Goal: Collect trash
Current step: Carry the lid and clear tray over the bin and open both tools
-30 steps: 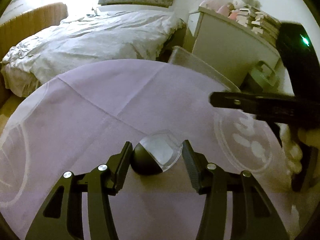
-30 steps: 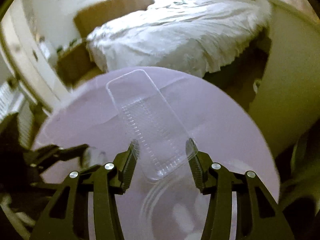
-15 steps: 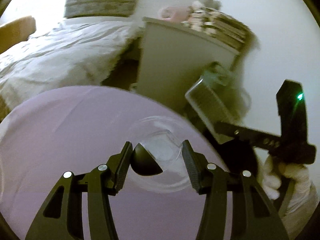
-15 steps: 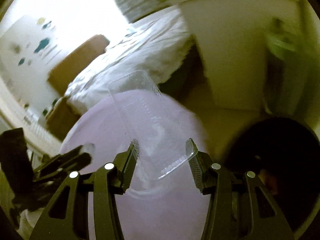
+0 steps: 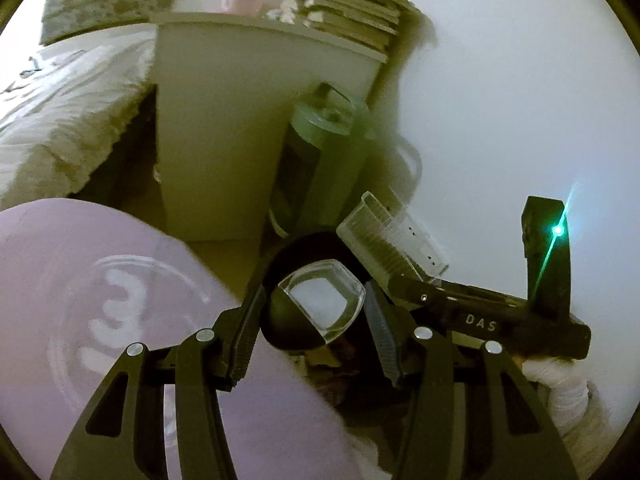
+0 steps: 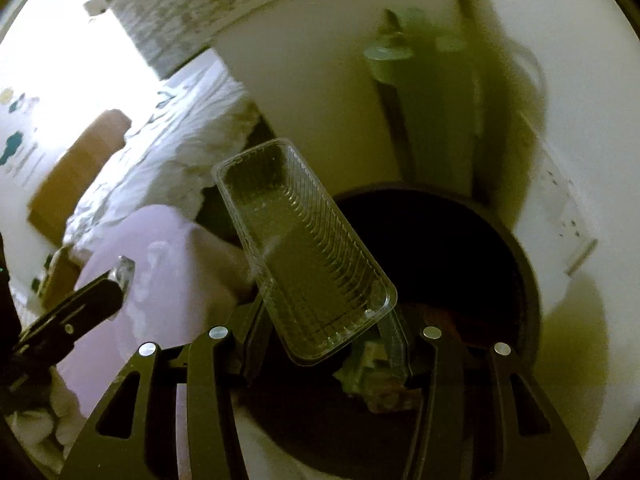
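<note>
Both grippers carry trash and hang over or near the black bin (image 6: 480, 240) that stands on the floor beside the lilac table (image 5: 100, 280).

Left gripper (image 5: 314, 312): clamped on a small cup (image 5: 316, 304) with a black rounded base and a clear domed lid. The pads press its two sides; the cup lies tilted, lid facing the camera. It sits over the near rim of the bin, by the table edge.

Right gripper (image 6: 324, 340): clamped on the near end of a long clear plastic tray (image 6: 300, 248). The tray sticks out forward and up, open side toward the camera, its far end reaching past the bin's rim toward the white cabinet (image 6: 320, 80). Some crumpled trash (image 6: 376, 380) already lies in the bin below the fingers.

Step in hand, as I judge it: drop both pieces in the bin.

How to do it well:
- The tray is long and light. Dip its far end down inside the rim before letting go; released flat, it may bridge the rim or skate off toward the green canister (image 5: 320, 160) behind.
- Bring the cup further over the dark opening first. Right now it looks close to the rim, and a round base will roll if it lands on the edge.
- The two grippers sit close together in the left view. Release one at a time, so neither knocks the other's load.
- Open fully; thin plastic can cling to ribbed pads.
</note>
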### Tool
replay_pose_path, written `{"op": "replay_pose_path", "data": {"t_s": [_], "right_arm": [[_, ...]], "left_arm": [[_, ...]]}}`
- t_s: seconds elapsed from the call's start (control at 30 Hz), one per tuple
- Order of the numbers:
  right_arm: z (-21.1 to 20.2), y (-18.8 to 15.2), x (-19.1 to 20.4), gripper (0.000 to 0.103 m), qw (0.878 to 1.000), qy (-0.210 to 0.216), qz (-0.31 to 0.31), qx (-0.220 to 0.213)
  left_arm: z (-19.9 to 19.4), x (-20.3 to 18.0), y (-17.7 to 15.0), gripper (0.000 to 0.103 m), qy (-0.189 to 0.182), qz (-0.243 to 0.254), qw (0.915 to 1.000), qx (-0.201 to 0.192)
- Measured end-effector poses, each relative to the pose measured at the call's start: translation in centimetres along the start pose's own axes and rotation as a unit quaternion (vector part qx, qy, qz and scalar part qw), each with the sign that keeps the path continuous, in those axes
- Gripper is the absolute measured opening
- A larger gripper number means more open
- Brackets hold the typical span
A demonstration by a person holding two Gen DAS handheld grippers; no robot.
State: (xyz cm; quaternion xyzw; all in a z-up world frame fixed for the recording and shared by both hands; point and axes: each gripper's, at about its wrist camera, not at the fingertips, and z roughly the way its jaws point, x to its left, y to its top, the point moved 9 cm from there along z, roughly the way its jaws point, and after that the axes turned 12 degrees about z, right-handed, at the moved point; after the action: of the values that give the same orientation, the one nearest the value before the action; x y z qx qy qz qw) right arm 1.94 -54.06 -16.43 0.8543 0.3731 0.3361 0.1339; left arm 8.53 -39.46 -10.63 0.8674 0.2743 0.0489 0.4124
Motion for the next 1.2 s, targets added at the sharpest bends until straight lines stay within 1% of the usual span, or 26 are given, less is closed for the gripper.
{"op": "replay_pose_path", "data": {"t_s": [0.1,0.3,0.67,0.8,0.87,0.9,0.93,0.97,1.0,1.03,1.07,1.2], "right_arm": [[0.2,0.0,-2.2,0.049,1.0,-0.01,0.014,0.001],[1.1,0.0,-4.6,0.049,1.0,-0.021,0.022,0.006],[1.1,-0.2,-5.8,0.049,0.999,-0.027,0.034,0.009],[1.0,-0.2,-5.8,0.049,0.999,-0.029,0.038,0.009],[1.0,-0.2,-6.1,0.049,0.999,-0.032,0.04,0.011],[1.0,-0.2,-6.2,0.052,0.998,-0.034,0.044,0.012],[1.0,-0.2,-6.3,0.052,0.998,-0.035,0.047,0.013],[1.0,-0.3,-6.3,0.053,0.998,-0.036,0.049,0.015],[0.9,-0.3,-6.3,0.055,0.998,-0.037,0.05,0.014],[0.9,-0.3,-6.4,0.056,0.998,-0.038,0.05,0.013],[0.8,-0.3,-6.3,0.058,0.998,-0.038,0.049,0.013],[0.6,-0.6,-5.8,0.059,0.998,-0.037,0.044,0.013]], "left_arm": [[1.1,-0.9,0.1,0.051,-0.01,0.003,0.9999,0.009],[2.7,-1.9,0.1,0.051,-0.022,0.008,0.9995,0.022],[4.1,-3.5,0.4,0.051,-0.036,0.018,0.9987,0.032],[4.5,-4.0,0.5,0.052,-0.035,0.027,0.9983,0.037],[4.6,-4.1,0.6,0.053,-0.029,0.033,0.9983,0.038],[4.7,-4.2,0.6,0.059,-0.024,0.038,0.9982,0.041],[4.7,-4.3,0.7,0.069,-0.017,0.042,0.9982,0.039],[4.5,-4.3,0.8,0.075,-0.007,0.045,0.9984,0.035],[4.2,-4.2,0.9,0.084,0.001,0.047,0.9985,0.03],[3.9,-4.2,1.1,0.088,0.006,0.048,0.9985,0.024],[3.6,-4.3,1.2,0.089,0.008,0.049,0.9986,0.02],[2.6,-4.1,1.4,0.093,0.017,0.049,0.9986,0.014]]}}
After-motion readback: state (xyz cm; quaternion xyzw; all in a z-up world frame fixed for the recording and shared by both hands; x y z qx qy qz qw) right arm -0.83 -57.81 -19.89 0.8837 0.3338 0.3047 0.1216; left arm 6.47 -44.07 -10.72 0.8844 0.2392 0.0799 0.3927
